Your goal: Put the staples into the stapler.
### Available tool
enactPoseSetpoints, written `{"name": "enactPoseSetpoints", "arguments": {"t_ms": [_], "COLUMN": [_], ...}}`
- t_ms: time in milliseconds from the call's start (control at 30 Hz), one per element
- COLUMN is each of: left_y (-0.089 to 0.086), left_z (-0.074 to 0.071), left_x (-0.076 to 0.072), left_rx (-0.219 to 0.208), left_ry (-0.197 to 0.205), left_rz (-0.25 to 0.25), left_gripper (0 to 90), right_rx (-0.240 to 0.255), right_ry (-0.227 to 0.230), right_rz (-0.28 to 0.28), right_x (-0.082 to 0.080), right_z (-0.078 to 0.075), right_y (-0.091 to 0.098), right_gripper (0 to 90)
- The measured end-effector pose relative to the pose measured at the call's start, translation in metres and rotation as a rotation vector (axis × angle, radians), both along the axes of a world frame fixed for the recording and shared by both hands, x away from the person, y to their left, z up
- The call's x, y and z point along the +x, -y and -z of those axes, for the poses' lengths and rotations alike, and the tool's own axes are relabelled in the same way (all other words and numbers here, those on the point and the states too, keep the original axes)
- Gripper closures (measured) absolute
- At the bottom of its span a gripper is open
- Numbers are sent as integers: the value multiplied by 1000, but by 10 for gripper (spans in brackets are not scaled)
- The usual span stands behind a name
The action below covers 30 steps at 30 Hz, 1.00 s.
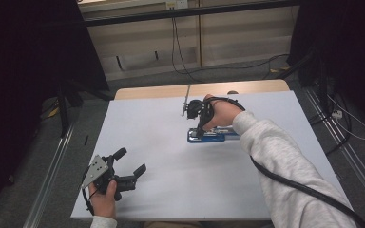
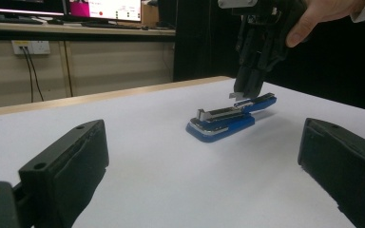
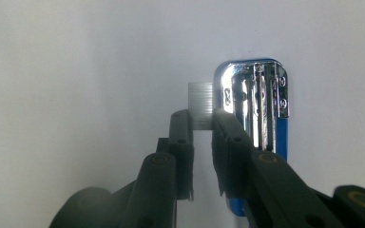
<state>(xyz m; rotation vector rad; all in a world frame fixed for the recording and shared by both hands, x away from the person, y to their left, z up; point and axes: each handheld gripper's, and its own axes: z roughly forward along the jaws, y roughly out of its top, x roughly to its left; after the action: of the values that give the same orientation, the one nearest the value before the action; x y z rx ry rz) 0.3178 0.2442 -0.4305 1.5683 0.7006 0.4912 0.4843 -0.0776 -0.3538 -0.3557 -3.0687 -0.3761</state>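
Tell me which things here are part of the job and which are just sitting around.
In the job:
- blue stapler, lying open
- strip of staples, held over it by the right tool

Sitting around:
- left tool, open, resting on the table
- cables on the floor

1. We see the left gripper – black body, two blocky black jaws w/ padded inner faces, small round holes near the tips.
2. Grey three-cornered plate on top, dotted w/ small holes; a black cable loops off by the wrist.
3. The right gripper – black linkage arms w/ brass-coloured pivot pins, thin flat pads.
4. A thick black cable trails along the right forearm.
5. Sleeves: light grey sweatshirt, ribbed cuffs on both wrists.
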Motion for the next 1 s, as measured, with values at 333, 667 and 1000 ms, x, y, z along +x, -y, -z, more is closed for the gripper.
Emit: {"name": "enactPoseSetpoints", "arguments": {"t_ms": [333, 667, 1000], "left_y": [1, -2, -3], "left_z": [0, -1, -1], "left_x": [-2, -2, -3], "left_rx": [-13, 14, 13], "left_ry": [-4, 12, 9], "left_rz": [-5, 2, 5], "left_gripper": [29, 29, 29], "right_rx": [1, -8, -4], "right_ry": [2, 17, 21], "right_rz": [7, 10, 28], "right_x": [4, 14, 24], "right_z": [-1, -3, -1], "right_y": [-2, -4, -4], "right_gripper": [789, 789, 789]}}
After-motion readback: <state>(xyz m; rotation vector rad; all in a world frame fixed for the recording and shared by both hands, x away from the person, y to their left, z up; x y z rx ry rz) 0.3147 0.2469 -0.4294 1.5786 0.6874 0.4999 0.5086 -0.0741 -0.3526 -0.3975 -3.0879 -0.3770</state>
